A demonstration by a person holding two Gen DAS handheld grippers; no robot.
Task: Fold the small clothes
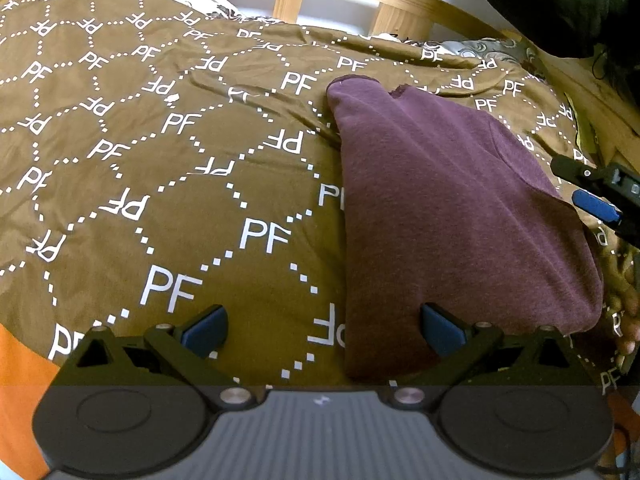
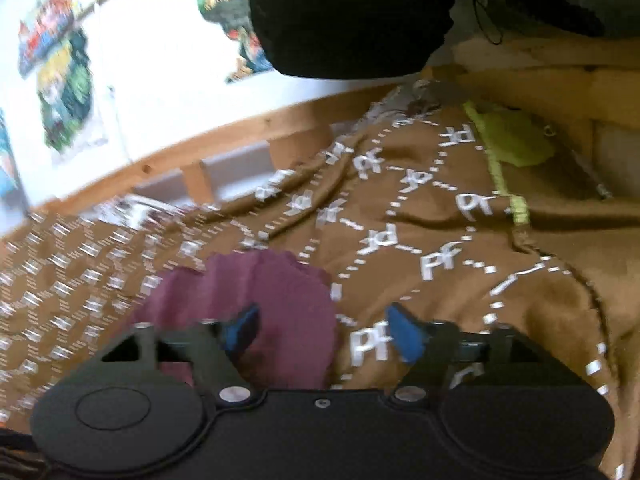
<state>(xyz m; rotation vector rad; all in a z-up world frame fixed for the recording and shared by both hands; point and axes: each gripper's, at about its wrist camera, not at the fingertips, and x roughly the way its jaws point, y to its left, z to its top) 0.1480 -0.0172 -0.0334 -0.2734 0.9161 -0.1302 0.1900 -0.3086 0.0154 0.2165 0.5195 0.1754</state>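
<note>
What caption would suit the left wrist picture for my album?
Open left hand-held gripper hovering over a folded maroon garment on a brown patterned bedspread.

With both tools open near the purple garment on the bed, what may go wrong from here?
1. The brown bedcover is wrinkled and soft, so the folded purple garment may lose its shape if it is dragged.
2. The right tool stands open half over the garment's edge and half over the bedcover; on closing it might pinch both.
3. The left tool also spans both cloths, with the same risk.
</note>
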